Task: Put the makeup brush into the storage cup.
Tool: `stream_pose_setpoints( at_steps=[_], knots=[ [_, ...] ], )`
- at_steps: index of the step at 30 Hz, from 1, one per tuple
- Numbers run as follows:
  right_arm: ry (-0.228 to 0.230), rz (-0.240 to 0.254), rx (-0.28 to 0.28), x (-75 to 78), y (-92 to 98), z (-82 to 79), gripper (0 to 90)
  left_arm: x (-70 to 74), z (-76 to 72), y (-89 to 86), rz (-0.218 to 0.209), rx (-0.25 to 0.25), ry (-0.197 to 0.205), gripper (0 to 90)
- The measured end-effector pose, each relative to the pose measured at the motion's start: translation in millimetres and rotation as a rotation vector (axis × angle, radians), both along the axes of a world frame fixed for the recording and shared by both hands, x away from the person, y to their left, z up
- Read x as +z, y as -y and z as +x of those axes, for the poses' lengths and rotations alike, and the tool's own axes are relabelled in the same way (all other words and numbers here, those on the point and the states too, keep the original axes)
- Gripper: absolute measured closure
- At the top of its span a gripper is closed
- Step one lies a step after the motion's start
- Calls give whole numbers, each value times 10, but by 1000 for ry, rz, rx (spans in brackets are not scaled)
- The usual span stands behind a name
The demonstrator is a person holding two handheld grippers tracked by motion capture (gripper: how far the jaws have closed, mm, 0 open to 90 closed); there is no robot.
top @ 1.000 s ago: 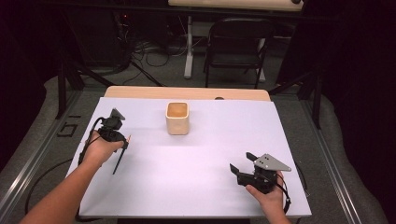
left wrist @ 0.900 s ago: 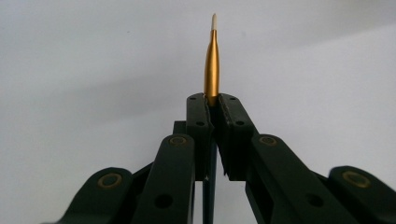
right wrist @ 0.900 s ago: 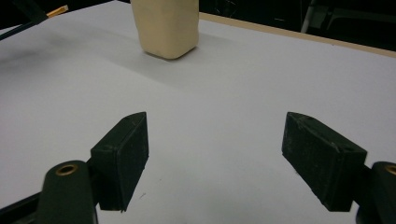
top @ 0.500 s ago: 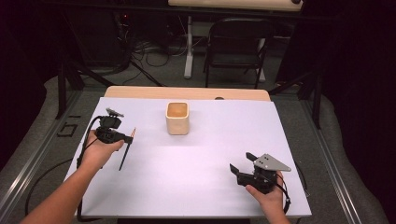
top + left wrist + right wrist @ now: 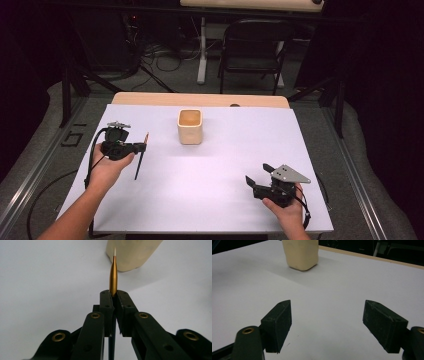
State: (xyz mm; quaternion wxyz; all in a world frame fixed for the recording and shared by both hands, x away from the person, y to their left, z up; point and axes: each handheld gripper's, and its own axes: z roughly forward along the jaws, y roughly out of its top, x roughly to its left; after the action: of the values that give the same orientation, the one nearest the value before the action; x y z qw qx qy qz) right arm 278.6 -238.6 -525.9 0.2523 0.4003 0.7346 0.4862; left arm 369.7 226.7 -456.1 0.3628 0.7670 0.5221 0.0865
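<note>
My left gripper [image 5: 141, 146] is shut on a thin brush [image 5: 138, 165] with a dark handle, a gold ferrule and a pale tip. The brush is lifted off the white table sheet [image 5: 215, 200] and hangs tilted, tip end up. Seen from the left gripper view, the jaws [image 5: 113, 293] pinch the brush [image 5: 113, 275] just below the ferrule, and it points at the beige cup [image 5: 132, 252]. The cup [image 5: 190, 126] stands upright at the table's far middle, to the right of that gripper. My right gripper [image 5: 252, 185] rests open and empty near the front right, far from the cup [image 5: 300, 252].
The white sheet covers a wooden table whose bare edge [image 5: 200, 99] shows at the back. A dark folding chair [image 5: 255, 45] and floor cables lie beyond it. The right gripper's jaws [image 5: 328, 322] face bare sheet.
My left hand has carried the brush to the right and a little up, nearer the cup. The right hand has stayed where it was.
</note>
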Motion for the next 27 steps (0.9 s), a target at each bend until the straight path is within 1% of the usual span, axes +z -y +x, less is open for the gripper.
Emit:
stream_pose_setpoints(
  at_steps=[3,6,7,8,11,12,16,17,18,21,23,24,25,27],
  knots=[
    [-7,-6,4,4,1,-4,230,7,-38,12,-17,1,36,839],
    [-9,-6,4,4,-4,-5,230,13,-66,14,-23,3,78,839],
    [-8,-6,5,4,-4,-5,230,15,-73,11,-35,6,87,839],
    [-9,-5,3,4,-4,-5,229,16,-79,9,-46,7,94,839],
    [-5,-1,1,-2,-6,0,230,24,-98,5,-52,16,118,838],
    [2,4,0,-6,-8,4,230,27,-104,1,-60,19,126,839],
    [-9,-2,5,1,-3,-2,230,22,-131,-5,-78,28,156,839],
    [3,5,1,-7,-10,4,230,17,-137,-9,-78,30,163,839],
    [-9,-6,4,2,-3,-3,230,13,-143,-13,-83,30,166,839],
    [-9,-5,5,3,-3,-4,230,-1,-162,-25,-95,37,182,839],
    [-8,-4,4,1,-3,-2,230,-11,-175,-31,-103,39,199,839],
    [3,3,3,-7,-9,5,230,-19,-183,-32,-111,40,212,839],
    [-9,-6,5,2,-3,-1,230,-25,-194,-37,-112,40,221,838],
    [-9,-6,5,2,-3,-2,230,-39,-216,-40,-125,50,242,839]
  ],
)
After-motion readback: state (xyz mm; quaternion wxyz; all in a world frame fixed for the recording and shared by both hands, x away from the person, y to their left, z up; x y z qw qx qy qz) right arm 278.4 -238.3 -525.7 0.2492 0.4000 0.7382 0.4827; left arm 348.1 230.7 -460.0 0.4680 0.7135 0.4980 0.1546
